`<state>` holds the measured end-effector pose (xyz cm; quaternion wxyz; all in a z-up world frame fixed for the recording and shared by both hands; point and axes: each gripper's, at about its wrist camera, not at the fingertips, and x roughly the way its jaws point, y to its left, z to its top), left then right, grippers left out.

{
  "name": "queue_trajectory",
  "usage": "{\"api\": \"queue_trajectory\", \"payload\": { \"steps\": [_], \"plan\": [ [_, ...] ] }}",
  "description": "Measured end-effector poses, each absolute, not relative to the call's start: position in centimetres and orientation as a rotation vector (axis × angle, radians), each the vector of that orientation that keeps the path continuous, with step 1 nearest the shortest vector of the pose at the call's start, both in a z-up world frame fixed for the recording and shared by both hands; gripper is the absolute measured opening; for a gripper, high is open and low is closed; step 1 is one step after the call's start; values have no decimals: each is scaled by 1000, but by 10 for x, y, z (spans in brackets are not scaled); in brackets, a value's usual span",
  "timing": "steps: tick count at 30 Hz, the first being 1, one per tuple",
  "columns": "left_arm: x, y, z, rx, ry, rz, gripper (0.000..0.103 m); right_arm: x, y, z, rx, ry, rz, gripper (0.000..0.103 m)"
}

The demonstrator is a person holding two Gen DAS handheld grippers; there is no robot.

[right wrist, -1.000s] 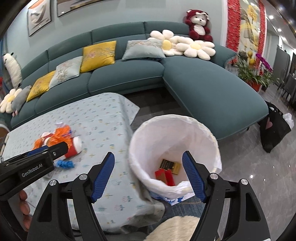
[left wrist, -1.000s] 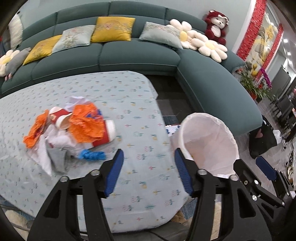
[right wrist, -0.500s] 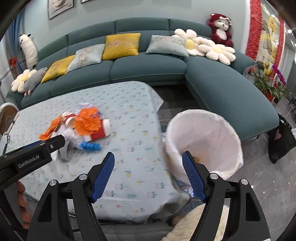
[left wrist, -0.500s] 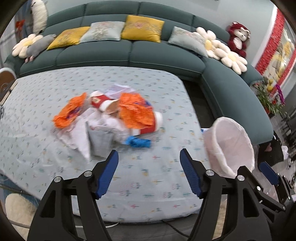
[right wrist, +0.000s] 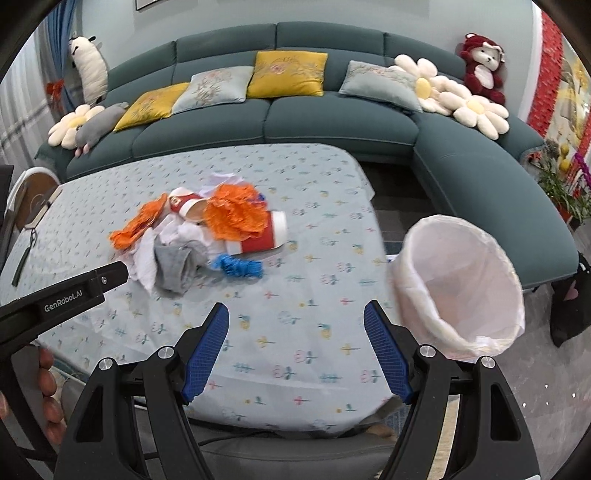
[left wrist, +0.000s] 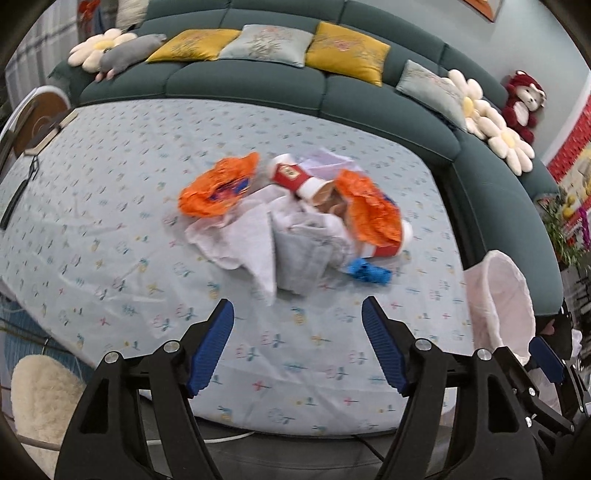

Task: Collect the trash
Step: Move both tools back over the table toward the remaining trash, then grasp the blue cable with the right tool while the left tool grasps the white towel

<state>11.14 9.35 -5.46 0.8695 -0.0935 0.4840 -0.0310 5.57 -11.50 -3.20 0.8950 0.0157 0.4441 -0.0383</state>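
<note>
Lettering "GenRobot.AI" on left gripper (right wrist: 74,291) body; its fingers just widened, empty. Right gripper (right wrist: 295,347) fingers wide apart, empty.

Curved teal sofa (right wrist: 332,122) behind the table (right wrist: 314,295), yellow and grey cushions (right wrist: 286,74) along the sofa; red plush bear (right wrist: 482,66) at its right end; pale blue-grey wall (right wrist: 221,18) above the sofa; glossy grey floor (right wrist: 546,387) to its right

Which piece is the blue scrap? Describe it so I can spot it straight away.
Find the table with the pale flowered cloth in front of the teal sofa, then the trash heap on it. The blue scrap lies at the heap's near edge, beside the red paper cup: small, crumpled, the only all-blue piece.
</note>
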Motion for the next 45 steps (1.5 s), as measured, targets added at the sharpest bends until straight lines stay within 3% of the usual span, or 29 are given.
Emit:
{"api": "queue_trajectory", "payload": {
  "steps": [29, 34, 39, 45],
  "plan": [
    [190, 124, -129, -206, 1152, 39, 67, 137, -84, -96, 49, 1051, -23, 72],
    [200, 122, -142, -204, 1178, 14, 47, 155, -85, -113, 73, 1081, -25, 72],
    [204, 122, -148, -227, 1196, -19, 9, 172, -82, -127, 83, 1103, -21, 72],
    [202, 119, -142, -231, 1174, -29, 4, 188, -78, -137, 75, 1107, -13, 72]
  ]
}}
